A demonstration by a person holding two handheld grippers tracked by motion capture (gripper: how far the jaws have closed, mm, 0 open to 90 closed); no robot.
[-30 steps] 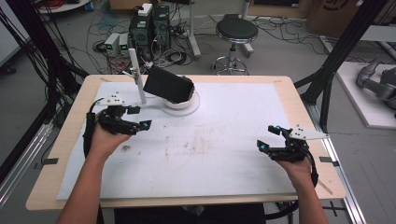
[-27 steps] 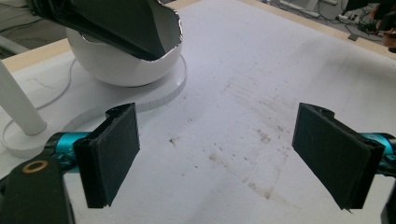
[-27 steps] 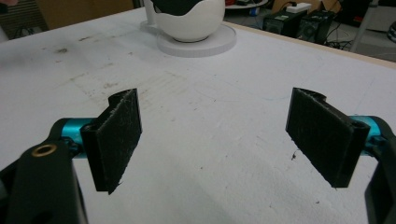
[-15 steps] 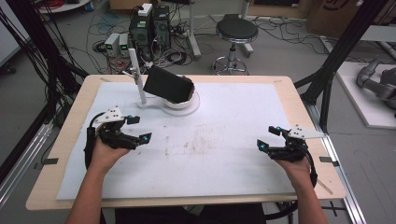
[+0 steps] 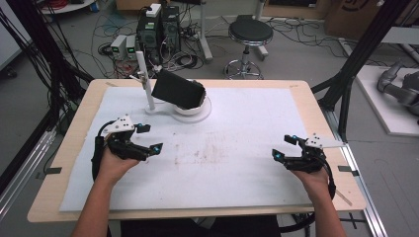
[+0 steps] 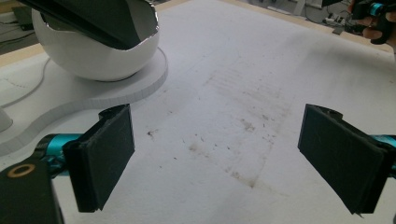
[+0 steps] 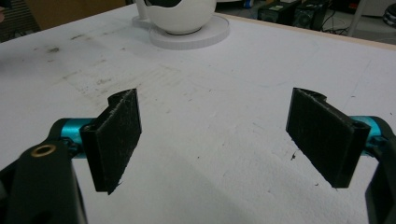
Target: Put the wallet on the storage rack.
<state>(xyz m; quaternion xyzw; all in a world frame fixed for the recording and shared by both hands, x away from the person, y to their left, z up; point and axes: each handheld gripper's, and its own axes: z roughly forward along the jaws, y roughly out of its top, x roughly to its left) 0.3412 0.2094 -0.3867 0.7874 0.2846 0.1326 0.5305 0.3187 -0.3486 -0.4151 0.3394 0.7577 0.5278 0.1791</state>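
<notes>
The left tongs [image 5: 148,138] lay low over the white mat [image 5: 247,163] at the left side of the desk [image 5: 74,123], held in the person's left hand [image 5: 114,165]. Their jaws had just been opening and stood wide apart, with nothing between the black pads [image 6: 100,156] but the stained, scuffed surface of the mat. In the left gripper view the tongs pointed toward a white bowl [image 6: 93,51] that sat on a round white base [image 6: 140,86] just ahead and to the left, apart from the pads. A black box-like object [image 5: 178,92] rested tilted in the bowl, its lower end inside the rim.

In the high view the bowl stood at the far left part of the mat, just beside a thin white upright post [image 5: 144,79]. The left tongs were near it on the person's side, not touching it.

The right tongs [image 5: 285,148] lay at the right edge of the mat, held in the right hand [image 5: 311,175], well apart from the bowl. Their jaws were also released, spread wide, with only bare mat between the pads [image 7: 116,140]. In the right gripper view the bowl [image 7: 180,16] and its base showed far off, straight ahead.
</notes>
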